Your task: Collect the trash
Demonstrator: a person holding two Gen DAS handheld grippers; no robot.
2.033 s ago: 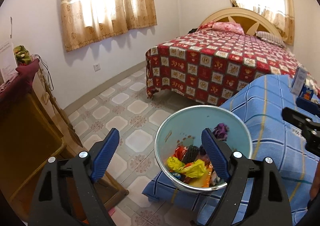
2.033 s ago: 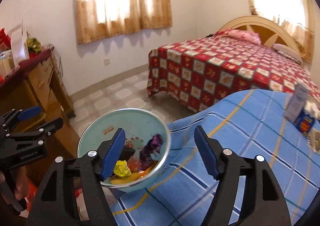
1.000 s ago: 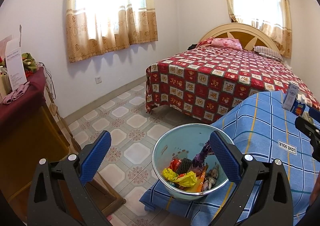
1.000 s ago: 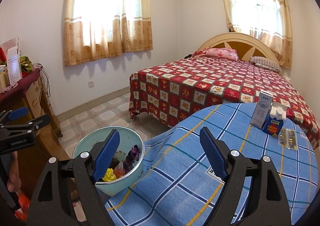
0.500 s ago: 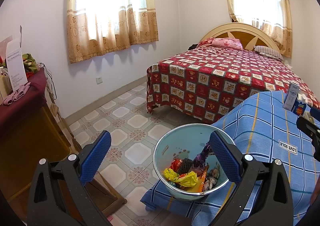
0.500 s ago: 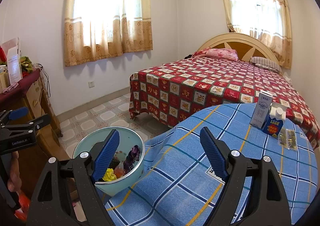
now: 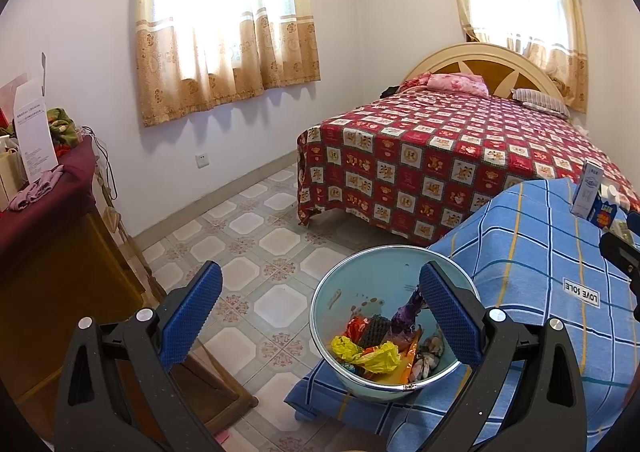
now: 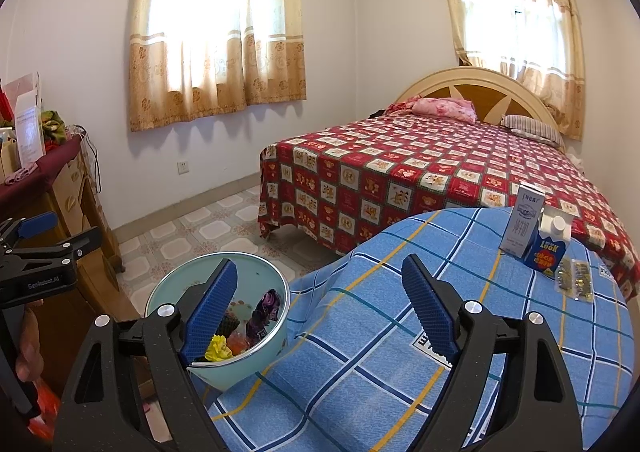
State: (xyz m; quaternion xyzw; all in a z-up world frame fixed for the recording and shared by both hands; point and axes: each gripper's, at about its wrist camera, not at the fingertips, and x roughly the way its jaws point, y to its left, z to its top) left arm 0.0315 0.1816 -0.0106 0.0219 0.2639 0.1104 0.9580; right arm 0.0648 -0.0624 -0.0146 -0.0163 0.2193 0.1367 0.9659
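A pale green bowl (image 7: pixel 336 292) stands on the near left corner of the blue checked tablecloth (image 7: pixel 540 276). Inside it lie a yellow wrapper (image 7: pixel 374 356), a purple wrapper (image 7: pixel 404 314) and other scraps. My left gripper (image 7: pixel 320 304) is open above and short of the bowl, holding nothing. In the right wrist view the bowl (image 8: pixel 236 372) shows behind the left finger of my right gripper (image 8: pixel 320 304), which is open and empty over the cloth. A white and blue carton (image 8: pixel 525 226), a blue capped carton (image 8: pixel 546 254) and a clear packet (image 8: pixel 576 279) stand at the cloth's far right.
A bed with a red patchwork cover (image 8: pixel 400 172) fills the back right. A wooden cabinet (image 7: pixel 48 272) under a dark red cloth stands at the left, close to the bowl. Tiled floor (image 7: pixel 260 236) lies between them. A hand (image 8: pixel 28 348) holds the left gripper's handle.
Since two seconds ago both views have drawn back and tilted up from the bowl. Over the last second nothing has visibly moved.
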